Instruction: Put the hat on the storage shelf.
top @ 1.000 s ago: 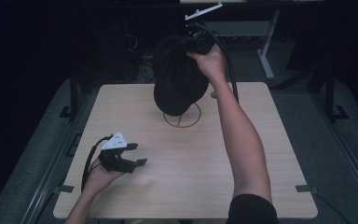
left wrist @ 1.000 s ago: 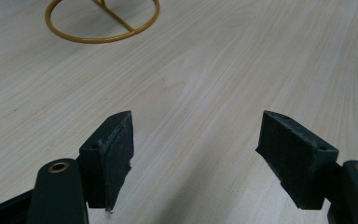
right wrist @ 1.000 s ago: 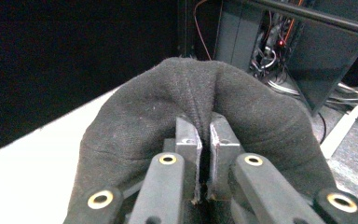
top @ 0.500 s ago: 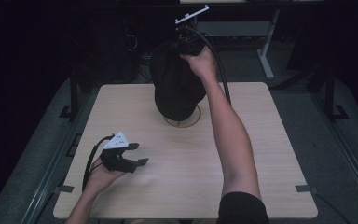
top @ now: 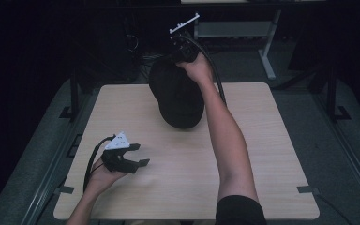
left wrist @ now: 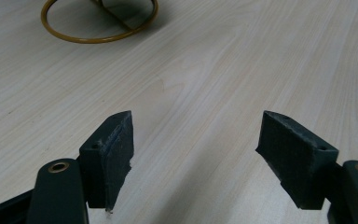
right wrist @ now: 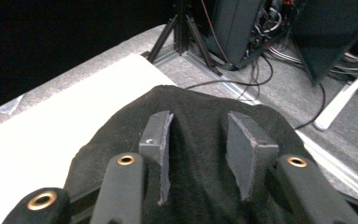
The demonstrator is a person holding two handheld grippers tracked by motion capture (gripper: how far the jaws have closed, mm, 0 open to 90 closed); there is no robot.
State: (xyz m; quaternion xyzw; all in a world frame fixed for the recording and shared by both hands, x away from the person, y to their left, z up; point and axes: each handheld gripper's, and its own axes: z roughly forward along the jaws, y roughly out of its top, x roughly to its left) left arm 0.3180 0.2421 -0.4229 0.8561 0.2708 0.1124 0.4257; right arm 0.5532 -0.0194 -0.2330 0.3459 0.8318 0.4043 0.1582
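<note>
At twelve o'clock on the pale wooden table (top: 262, 140) sits one black cap (top: 176, 96) over one gold wire stand (left wrist: 98, 28). Two grippers: the right gripper (right wrist: 200, 158), lower than a second ago, has just been opening above the cap; the left gripper (top: 138, 154) rests gaping at seven o'clock. Dark room beyond.
</note>
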